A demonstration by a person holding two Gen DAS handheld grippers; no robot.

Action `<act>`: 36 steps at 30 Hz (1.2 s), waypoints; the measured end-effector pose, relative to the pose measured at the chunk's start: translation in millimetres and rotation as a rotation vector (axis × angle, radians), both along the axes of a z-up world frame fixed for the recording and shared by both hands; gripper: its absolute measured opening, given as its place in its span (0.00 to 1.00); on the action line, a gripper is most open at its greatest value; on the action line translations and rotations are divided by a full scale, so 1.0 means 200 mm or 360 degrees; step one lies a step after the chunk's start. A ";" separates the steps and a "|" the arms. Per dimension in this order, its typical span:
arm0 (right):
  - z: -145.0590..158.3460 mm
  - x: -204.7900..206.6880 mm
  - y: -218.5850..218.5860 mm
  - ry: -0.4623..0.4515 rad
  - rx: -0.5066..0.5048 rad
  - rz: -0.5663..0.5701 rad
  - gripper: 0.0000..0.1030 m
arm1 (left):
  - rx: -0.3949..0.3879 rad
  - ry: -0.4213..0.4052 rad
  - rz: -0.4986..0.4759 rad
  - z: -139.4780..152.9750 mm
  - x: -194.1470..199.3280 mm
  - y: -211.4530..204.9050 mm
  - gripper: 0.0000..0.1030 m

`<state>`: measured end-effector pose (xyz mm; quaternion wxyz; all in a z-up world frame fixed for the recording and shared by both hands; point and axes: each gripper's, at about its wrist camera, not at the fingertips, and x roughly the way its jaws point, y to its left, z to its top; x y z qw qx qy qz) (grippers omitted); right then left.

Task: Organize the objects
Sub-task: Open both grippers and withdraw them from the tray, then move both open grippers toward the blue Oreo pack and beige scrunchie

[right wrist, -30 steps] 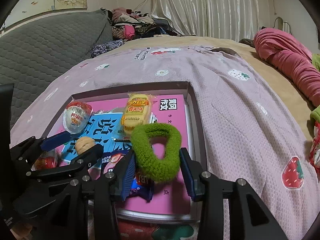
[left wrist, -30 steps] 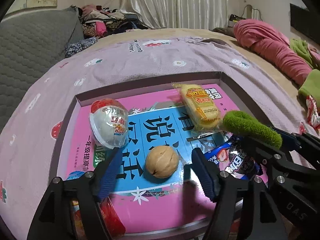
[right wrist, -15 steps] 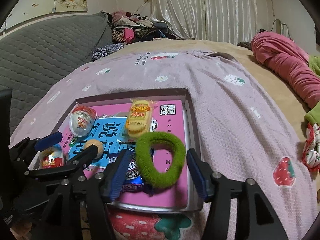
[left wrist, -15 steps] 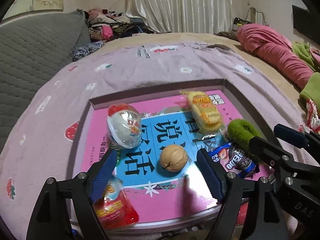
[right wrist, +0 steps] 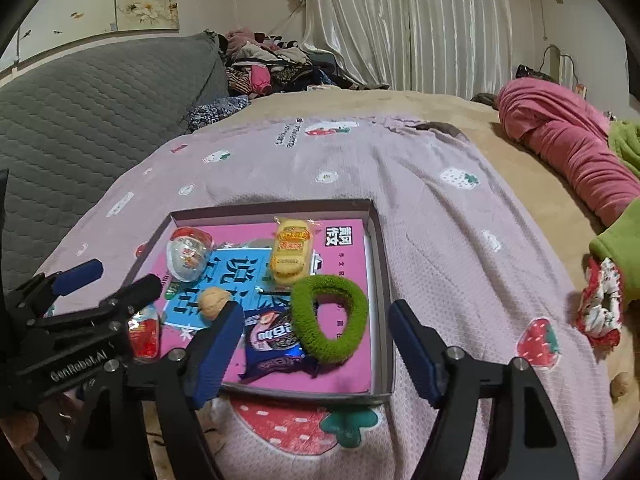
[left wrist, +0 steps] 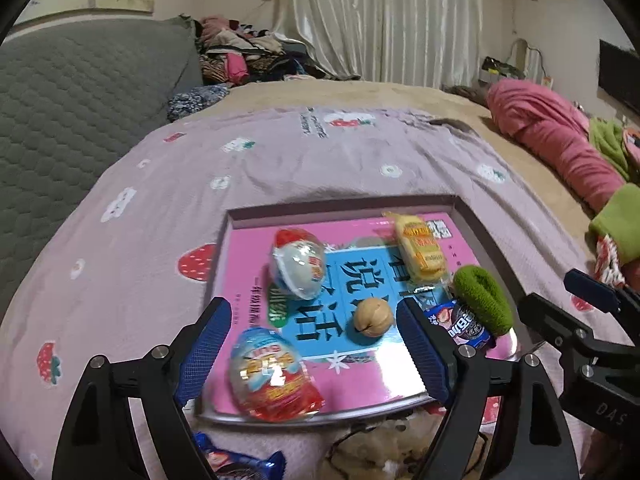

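A shallow box (left wrist: pixel 480 236) (right wrist: pixel 380 264) with a pink and blue book cover inside lies on the bed. In it lie a green hair tie (right wrist: pixel 328 316) (left wrist: pixel 482 300), a blue cookie packet (right wrist: pixel 276 340) (left wrist: pixel 464 326), a walnut (left wrist: pixel 373 316) (right wrist: pixel 213 302), a yellow cake packet (left wrist: pixel 420 250) (right wrist: pixel 291 254), a clear toy egg (left wrist: pixel 298 264) (right wrist: pixel 188 254) and a red toy egg (left wrist: pixel 272 376). My left gripper (left wrist: pixel 312 350) is open and empty above the box's near edge. My right gripper (right wrist: pixel 316 350) is open and empty, just behind the hair tie.
A lilac strawberry-print blanket (right wrist: pixel 460 240) covers the bed. A second blue packet (left wrist: pixel 236 462) and a plush toy (left wrist: pixel 384 440) lie near the box's front. A floral scrunchie (right wrist: pixel 600 308) and a walnut (right wrist: pixel 620 384) lie right. Pink bedding (right wrist: pixel 568 148) and a grey headboard (right wrist: pixel 80 120) border the bed.
The right gripper opened and let go of the green hair tie, which now lies in the box. Both grippers drew back and up from the box.
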<state>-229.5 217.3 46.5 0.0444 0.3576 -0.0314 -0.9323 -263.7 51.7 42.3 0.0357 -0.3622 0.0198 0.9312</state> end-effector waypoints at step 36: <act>0.59 0.60 -0.28 0.0219 0.0102 0.0094 0.86 | 0.0013 0.0168 0.0088 0.55 0.69 -0.37 1.00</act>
